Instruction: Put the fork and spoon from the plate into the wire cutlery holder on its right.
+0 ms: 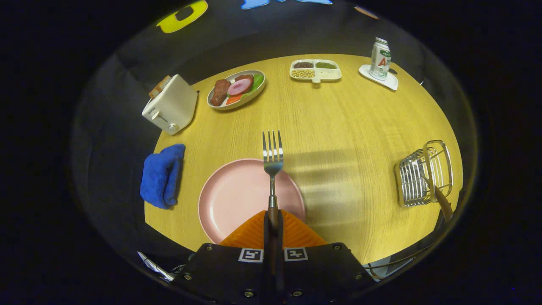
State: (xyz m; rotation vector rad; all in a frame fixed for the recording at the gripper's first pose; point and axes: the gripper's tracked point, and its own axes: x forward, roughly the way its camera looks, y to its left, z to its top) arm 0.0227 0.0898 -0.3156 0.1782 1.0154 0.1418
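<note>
Nearest, the gripper (273,224) has its 2 fingers closed tight on the handle of the fork (273,163), which juts forward, tines up and away, above the pink plate (237,199). The plate looks bare, and a wooden-handled utensil, likely the spoon (438,190), already stands in the wire cutlery holder (423,176) to the right on the table (347,118). The step in hand seems to be carrying the fork over. To do it well, the person should keep the grip firm, swing right, tip the fork upright over the basket's open top, clear of the rim, and lower before releasing.
</note>
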